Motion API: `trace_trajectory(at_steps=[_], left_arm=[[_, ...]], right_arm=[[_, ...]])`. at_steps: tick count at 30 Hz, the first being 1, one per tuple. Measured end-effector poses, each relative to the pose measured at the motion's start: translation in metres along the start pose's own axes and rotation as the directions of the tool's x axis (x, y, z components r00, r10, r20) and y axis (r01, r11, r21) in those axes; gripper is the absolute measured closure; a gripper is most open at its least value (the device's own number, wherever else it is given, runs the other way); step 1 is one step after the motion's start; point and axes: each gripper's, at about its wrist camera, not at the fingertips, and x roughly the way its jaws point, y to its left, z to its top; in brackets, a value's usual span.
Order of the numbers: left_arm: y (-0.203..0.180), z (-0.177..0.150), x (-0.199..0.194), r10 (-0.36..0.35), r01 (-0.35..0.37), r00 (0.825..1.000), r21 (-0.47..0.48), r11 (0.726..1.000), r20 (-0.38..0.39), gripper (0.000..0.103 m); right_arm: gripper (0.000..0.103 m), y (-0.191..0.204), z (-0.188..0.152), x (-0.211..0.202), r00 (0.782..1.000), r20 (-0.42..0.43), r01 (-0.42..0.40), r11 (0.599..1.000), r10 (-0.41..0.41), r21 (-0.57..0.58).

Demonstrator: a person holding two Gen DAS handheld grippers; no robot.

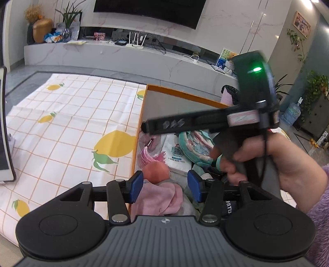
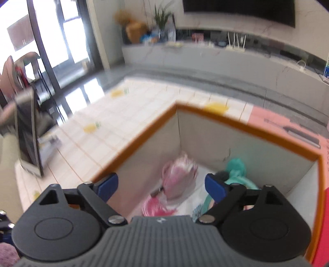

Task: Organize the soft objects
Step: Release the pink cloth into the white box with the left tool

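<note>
**Hovering over the orange-rimmed bin, both grippers empty**

I see my left gripper [image 1: 165, 185] spread apart above a pink cloth [image 1: 160, 200] inside the orange-rimmed bin [image 1: 181, 93]. My right gripper [image 2: 162, 185] also gapes wide, with a pink tassel toy [image 2: 177, 177] just ahead.

Marble-look wall carries a dark TV [image 1: 150, 10]; long pale low console [image 1: 123, 53] below; glossy grey floor [image 2: 82, 90]; bright window [image 2: 72, 26] at left; potted plants [image 1: 314, 86] at right.
</note>
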Motion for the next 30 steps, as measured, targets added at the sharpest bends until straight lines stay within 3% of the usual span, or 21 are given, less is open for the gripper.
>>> trace_trajectory(at_steps=[3, 7, 9, 14, 19, 23, 26, 30], left_arm=[[-0.006, 0.004, -0.011, 0.011, -0.011, 1.000, -0.032, 0.999, 0.019, 0.044], [-0.028, 0.010, -0.032, 0.010, -0.010, 0.997, 0.003, 1.000, 0.074, 0.040], [-0.040, 0.010, -0.043, 0.023, -0.024, 0.994, 0.009, 1.000, 0.104, 0.033], [-0.075, 0.003, -0.061, 0.026, -0.033, 0.982, 0.035, 0.999, 0.185, 0.019], [-0.118, -0.014, -0.068, 0.006, -0.040, 0.963, 0.120, 0.992, 0.268, 0.015], [-0.143, -0.030, -0.061, -0.018, -0.030, 0.963, 0.174, 0.984, 0.268, 0.015], [-0.154, -0.040, -0.051, -0.007, -0.039, 0.969, 0.181, 0.983, 0.249, 0.015], [-0.165, -0.053, -0.041, 0.020, -0.076, 0.969, 0.218, 0.973, 0.248, 0.015]], right_arm=[[0.006, -0.006, 0.001, -0.023, 0.994, 0.102, -0.036, 0.999, 0.034, 0.021], [0.003, -0.007, -0.003, -0.059, 0.973, 0.228, -0.058, 0.998, 0.048, 0.037], [0.003, -0.009, -0.007, -0.085, 0.957, 0.285, -0.070, 0.996, 0.054, 0.049], [0.003, -0.023, -0.024, -0.165, 0.923, 0.382, 0.008, 0.995, -0.045, 0.096], [0.003, -0.032, -0.070, -0.236, 0.913, 0.357, 0.161, 0.978, -0.197, 0.129], [0.003, -0.033, -0.124, -0.267, 0.895, 0.303, 0.309, 0.945, -0.327, 0.108], [0.003, -0.037, -0.159, -0.275, 0.891, 0.253, 0.356, 0.926, -0.377, 0.128], [0.003, -0.043, -0.192, -0.276, 0.902, 0.235, 0.325, 0.928, -0.362, 0.179]])
